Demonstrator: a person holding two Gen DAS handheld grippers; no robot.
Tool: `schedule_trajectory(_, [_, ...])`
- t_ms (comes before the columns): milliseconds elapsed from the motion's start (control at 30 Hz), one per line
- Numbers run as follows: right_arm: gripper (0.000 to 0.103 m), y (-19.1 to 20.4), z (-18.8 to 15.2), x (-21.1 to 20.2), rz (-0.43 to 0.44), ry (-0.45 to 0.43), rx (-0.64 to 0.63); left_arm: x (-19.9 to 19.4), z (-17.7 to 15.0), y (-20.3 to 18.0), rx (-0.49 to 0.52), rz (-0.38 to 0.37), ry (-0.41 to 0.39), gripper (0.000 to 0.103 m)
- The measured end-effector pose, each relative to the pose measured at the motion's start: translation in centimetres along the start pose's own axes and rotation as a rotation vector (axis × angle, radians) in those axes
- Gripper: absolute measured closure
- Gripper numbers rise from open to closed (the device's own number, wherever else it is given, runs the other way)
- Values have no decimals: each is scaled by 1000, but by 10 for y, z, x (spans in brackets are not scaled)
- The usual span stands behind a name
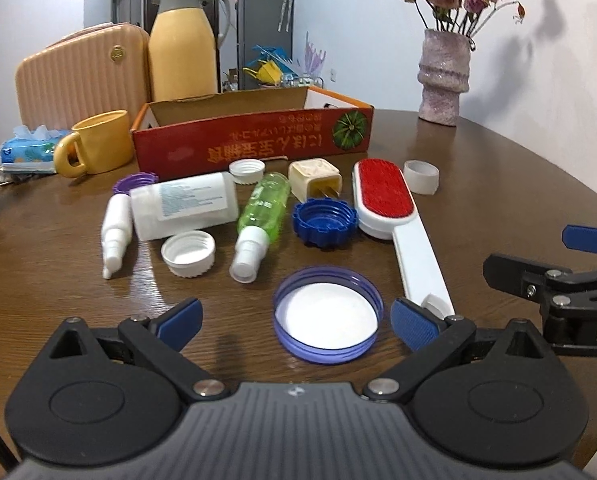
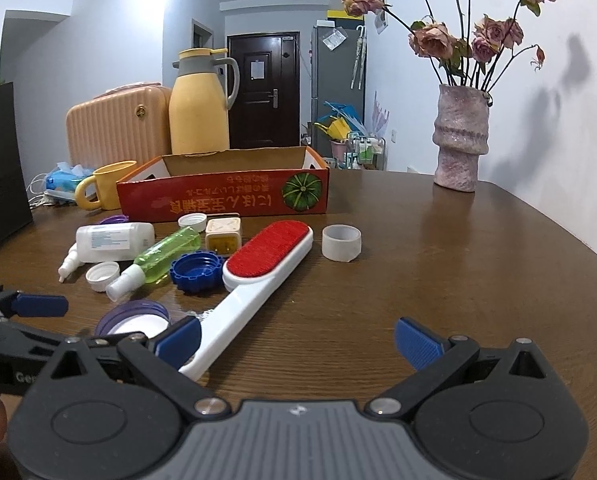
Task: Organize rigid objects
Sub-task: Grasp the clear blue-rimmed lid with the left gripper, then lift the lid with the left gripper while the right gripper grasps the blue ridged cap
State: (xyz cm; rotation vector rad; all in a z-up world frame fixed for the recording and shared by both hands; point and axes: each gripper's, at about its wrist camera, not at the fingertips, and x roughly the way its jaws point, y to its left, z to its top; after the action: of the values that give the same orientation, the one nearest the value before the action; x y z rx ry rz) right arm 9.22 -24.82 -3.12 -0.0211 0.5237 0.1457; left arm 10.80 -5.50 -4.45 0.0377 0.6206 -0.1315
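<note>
1. Wooden table [image 2: 438, 264]: seen beneath both claws, bearing all items.
2. Red cardboard box [image 1: 254, 138]: open-topped, set far ahead of the left claw, behind the loose items.
3. Lint brush [image 2: 266, 252]: white with a red pad, laid flat; its handle end is seen just beside the left finger of the right claw.
4. White bottle [image 1: 186, 210]: laid on its side, ahead and left of the left claw.
5. Green spray bottle [image 1: 260, 216]: laid on its side, straight ahead of the left claw.
6. Large purple lid [image 1: 327, 320]: laid open side up, between the fingers of the left claw, untouched.
7. Blue cap [image 1: 324, 222]: placed just beyond that lid.
8. White cap [image 1: 188, 252]: placed ahead-left.
9. Left claw [image 1: 296, 318]: fingers spread wide, nothing held.
10. Right claw [image 2: 296, 340]: fingers spread wide, nothing held.
</note>
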Motion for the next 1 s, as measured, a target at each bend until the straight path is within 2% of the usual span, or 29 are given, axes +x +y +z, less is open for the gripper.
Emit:
schedule_trajectory(233, [0,-3,-1,4,-1,10,5,12,1,-12,29,5,23,15])
schedule_trajectory(367, [0,-3,0,5,-2,13,7,19,2,-12,16,-6,41,36])
schedule_trajectory(467, [0,-2,0,4,-3,14,6,22,3,-13,18,-30,51,36])
schedule_trajectory(633, [0,-1,1,5,-4,21,4,16,2,-11,7,-46,25,36])
schedule_trajectory(1000, [0,9,10,7,10,22,-12,-7,8,7,-6,-24,-32,36])
